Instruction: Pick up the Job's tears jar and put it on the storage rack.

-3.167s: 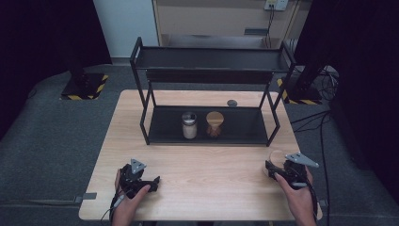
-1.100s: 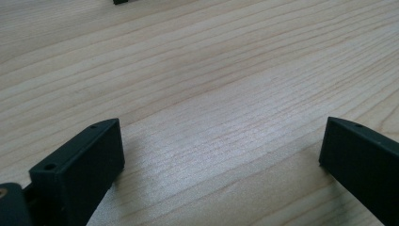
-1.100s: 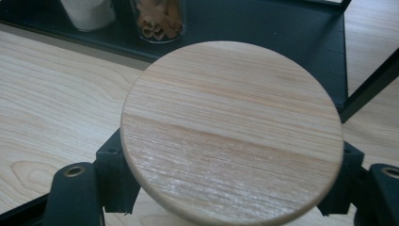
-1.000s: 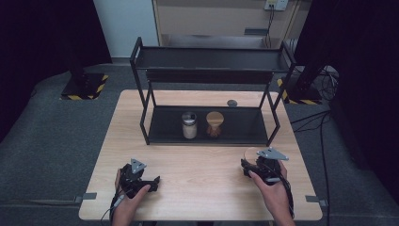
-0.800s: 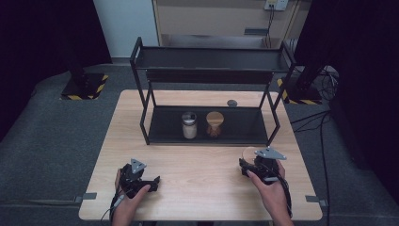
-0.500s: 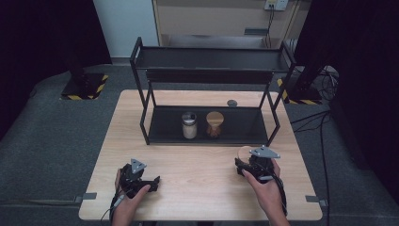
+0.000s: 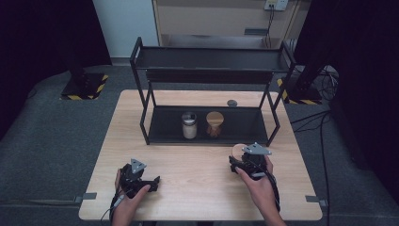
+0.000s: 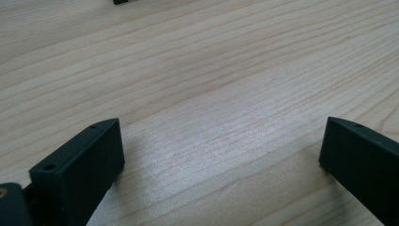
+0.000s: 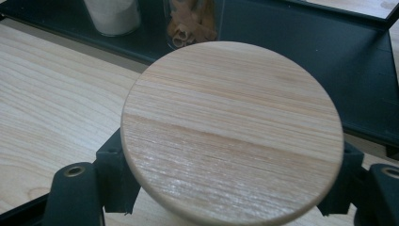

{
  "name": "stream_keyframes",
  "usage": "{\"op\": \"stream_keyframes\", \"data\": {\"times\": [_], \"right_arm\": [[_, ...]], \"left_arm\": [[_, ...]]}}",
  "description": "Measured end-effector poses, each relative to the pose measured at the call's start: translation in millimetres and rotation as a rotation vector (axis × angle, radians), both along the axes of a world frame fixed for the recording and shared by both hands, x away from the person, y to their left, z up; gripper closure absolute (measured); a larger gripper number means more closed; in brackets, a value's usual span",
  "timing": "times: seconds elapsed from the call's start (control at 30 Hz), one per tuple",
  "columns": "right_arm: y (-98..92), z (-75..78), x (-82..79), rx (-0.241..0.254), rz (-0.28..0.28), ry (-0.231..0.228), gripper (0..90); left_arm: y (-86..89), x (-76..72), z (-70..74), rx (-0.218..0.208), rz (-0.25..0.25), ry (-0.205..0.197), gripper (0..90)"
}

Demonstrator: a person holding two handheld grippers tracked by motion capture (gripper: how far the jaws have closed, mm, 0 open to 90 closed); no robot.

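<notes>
Wooden surface, two claws working near its front edge.
Left claw is resting wide open, gripping nothing; right claw is clamping a round wooden lid, hovering before the black rack holding two jars.

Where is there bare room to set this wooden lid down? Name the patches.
The table is bare between the left tool and the right tool, which holds the lid. Also bare: the strip left of the rack. On the bottom shelf, the two jars crowd the middle; both ends are free.
</notes>
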State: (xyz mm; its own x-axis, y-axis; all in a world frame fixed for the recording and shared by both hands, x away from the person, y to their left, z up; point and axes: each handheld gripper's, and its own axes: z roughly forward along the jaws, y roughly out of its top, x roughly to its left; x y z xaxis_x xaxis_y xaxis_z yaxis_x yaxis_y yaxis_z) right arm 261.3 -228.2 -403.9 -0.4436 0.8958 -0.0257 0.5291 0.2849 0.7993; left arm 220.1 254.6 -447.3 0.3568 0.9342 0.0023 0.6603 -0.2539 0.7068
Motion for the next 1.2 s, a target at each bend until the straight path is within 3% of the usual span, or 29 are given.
{"op": "stream_keyframes", "data": {"times": [1.2], "right_arm": [[10.7, 9.0, 32.1, 0.007, -0.036, -0.019, 25.7]], "left_arm": [[0.0, 0.1, -0.1, 0.000, -0.001, -0.001, 0.0]]}}
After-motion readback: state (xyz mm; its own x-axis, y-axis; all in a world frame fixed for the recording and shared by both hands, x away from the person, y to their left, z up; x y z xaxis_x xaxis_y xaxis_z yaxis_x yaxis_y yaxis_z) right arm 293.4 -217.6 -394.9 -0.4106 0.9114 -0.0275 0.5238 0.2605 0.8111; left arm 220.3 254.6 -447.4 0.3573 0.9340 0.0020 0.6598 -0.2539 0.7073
